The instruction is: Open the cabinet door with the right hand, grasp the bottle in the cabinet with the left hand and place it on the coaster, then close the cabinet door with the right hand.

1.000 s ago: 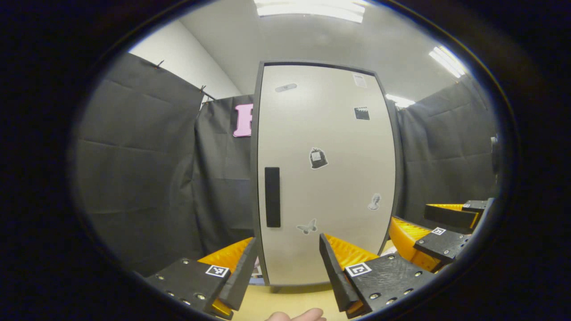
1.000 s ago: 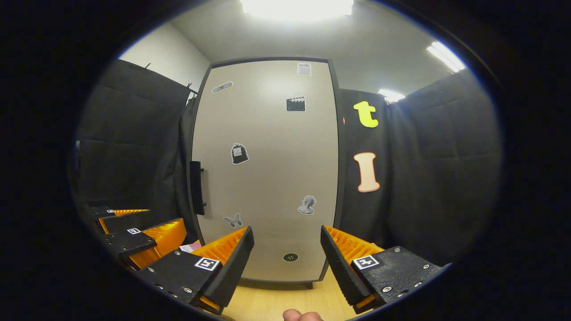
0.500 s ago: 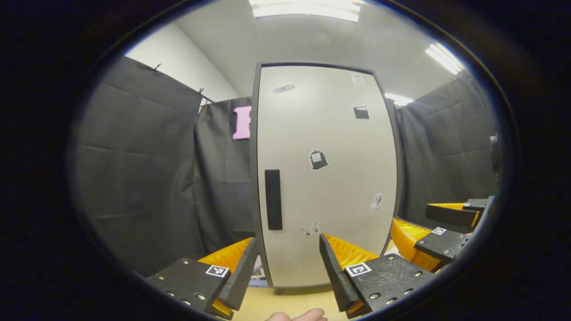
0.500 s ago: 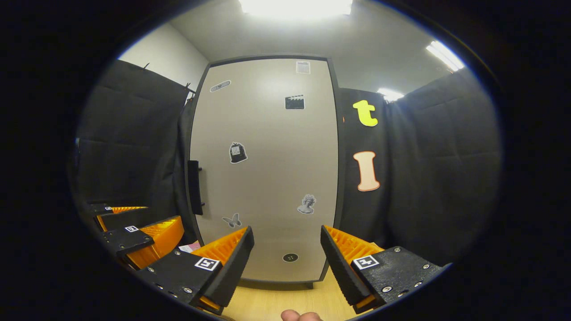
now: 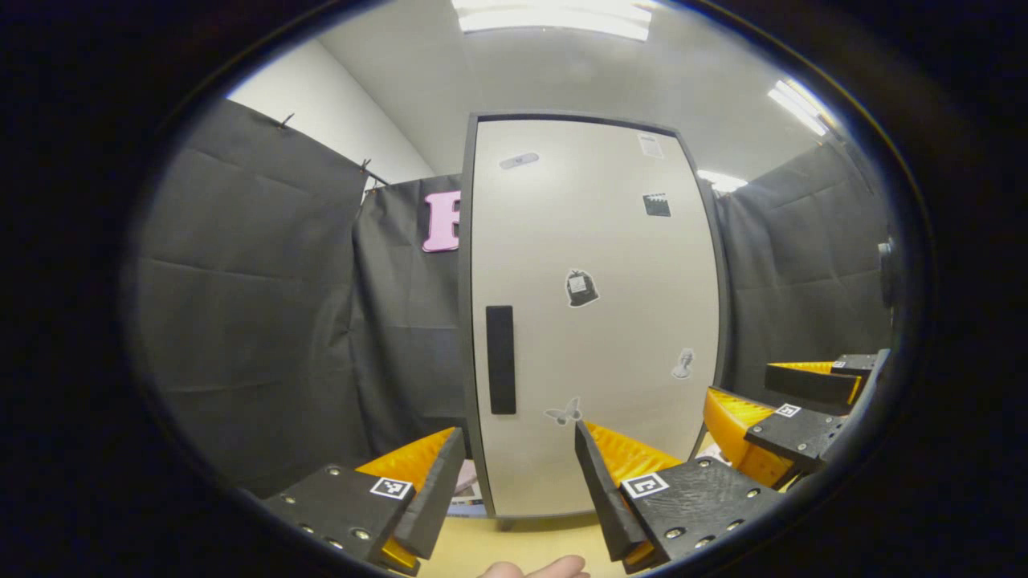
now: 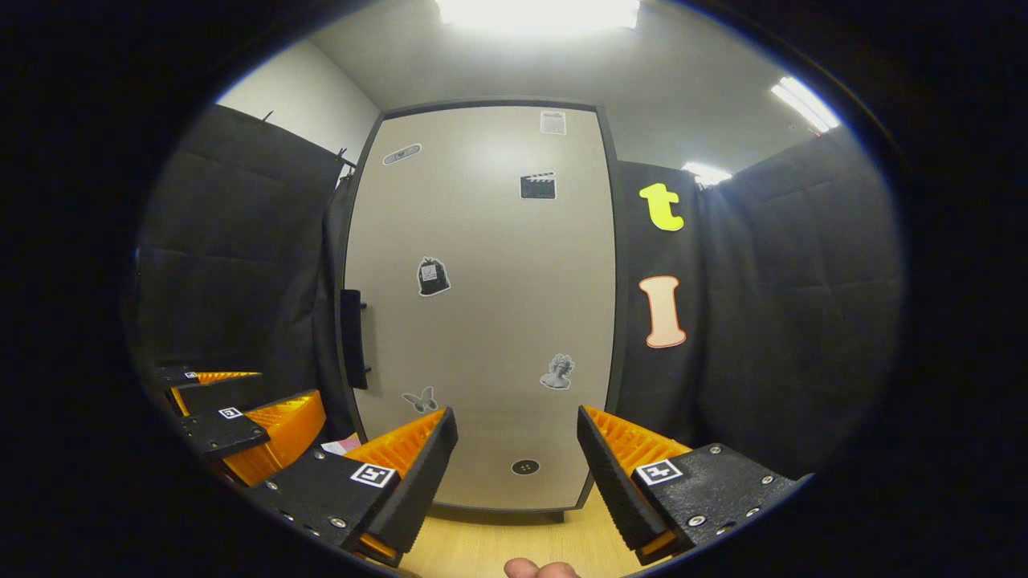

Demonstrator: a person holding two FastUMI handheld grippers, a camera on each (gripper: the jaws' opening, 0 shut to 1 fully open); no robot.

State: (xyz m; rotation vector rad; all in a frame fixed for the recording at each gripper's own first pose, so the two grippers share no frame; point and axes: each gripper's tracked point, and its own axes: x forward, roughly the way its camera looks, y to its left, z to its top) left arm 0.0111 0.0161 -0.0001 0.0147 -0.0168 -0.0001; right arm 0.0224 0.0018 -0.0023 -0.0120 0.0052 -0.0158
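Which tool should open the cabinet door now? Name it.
Right. The right tool, open and empty, faces the shut grey cabinet door; its black vertical handle is ahead-left. The left tool must stay free for the bottle.

Pale beige cabinet door [image 5: 594, 321] with a dark grey edge, a black handle [image 5: 500, 359] and small black-and-grey stickers [image 6: 433, 276]; light wood-grain desk [image 6: 498, 546]; plain black cloth wall [image 5: 257, 305]; white ceiling [image 6: 498, 64]

cabinet door [image 6: 482, 305] ahead on table [image 6: 498, 546], handle [image 6: 352, 339] at its left edge
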